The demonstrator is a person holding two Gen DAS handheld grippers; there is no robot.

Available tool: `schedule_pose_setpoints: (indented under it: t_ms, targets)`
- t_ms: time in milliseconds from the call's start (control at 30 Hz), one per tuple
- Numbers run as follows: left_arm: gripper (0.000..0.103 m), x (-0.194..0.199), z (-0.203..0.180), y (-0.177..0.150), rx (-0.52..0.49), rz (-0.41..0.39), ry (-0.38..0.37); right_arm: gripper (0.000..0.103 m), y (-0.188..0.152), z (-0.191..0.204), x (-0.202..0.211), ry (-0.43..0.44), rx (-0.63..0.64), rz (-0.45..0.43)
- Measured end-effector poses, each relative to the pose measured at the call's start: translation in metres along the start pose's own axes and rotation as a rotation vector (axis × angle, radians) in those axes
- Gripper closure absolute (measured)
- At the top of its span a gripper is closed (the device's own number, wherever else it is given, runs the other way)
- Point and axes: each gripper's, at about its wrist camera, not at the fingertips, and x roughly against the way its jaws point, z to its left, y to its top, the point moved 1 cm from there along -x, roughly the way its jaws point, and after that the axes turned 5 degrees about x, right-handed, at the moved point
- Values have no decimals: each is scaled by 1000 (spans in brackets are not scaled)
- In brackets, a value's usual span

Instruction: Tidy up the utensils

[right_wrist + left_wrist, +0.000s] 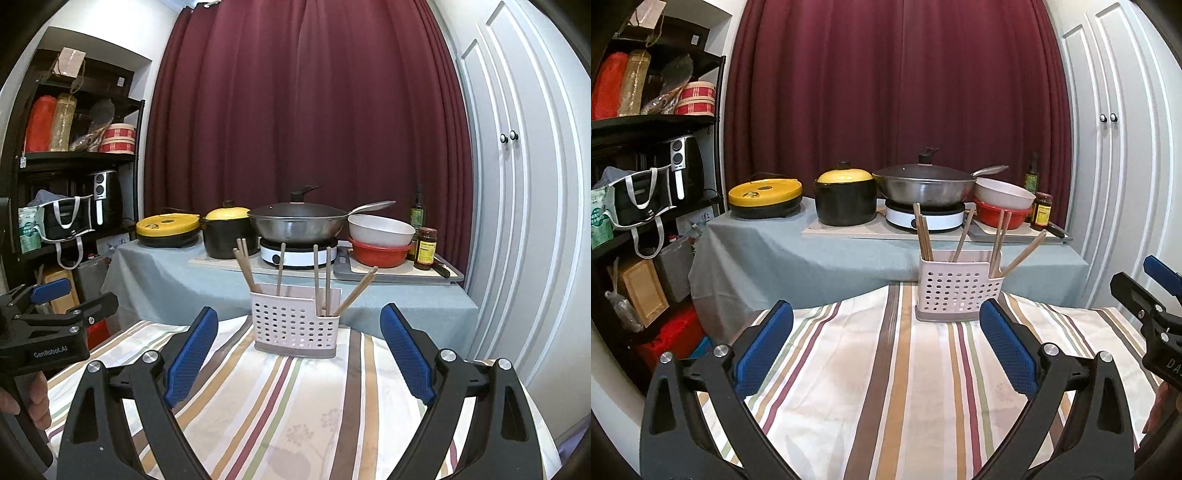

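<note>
A pale perforated utensil holder (958,291) stands upright on the far edge of a tabletop covered with a striped cloth (886,387). Several wooden chopsticks (925,234) stick up out of the holder, some leaning left, some leaning right; those on its right side sit in a narrower front compartment.

The left gripper (886,332) hovers above the cloth on the near side of the holder, its blue-padded fingers (764,343) spread wide apart and gripping nothing. The right gripper (299,350) hovers likewise in front of the holder, its fingers (406,354) also wide apart and empty. A hand (35,400) grips the left gripper's handle.

Beyond the holder, a lower tabletop draped in grey cloth carries a lidded wok (925,182) on a white hotplate, a black pot with a yellow lid (844,199), stacked bowls and two sauce bottles. A dark red curtain (894,92) hangs behind them.
</note>
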Motion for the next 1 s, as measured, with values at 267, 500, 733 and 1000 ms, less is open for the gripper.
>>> schedule_pose_setpoints:
  t_ms: [267,500,733,1000]
  targets:
    - [5,34,3,-1,2,-27,-3,16,0,6,26,3,7,-17]
    - [5,46,3,1,8,-43,-8,16,0,8,37,-1,6,-29]
    - [5,49,2,1,8,-47,-9,16,0,8,40,-1,10,-32]
    - [5,52,0,1,9,-51,-9,16,0,9,42,0,11,-34]
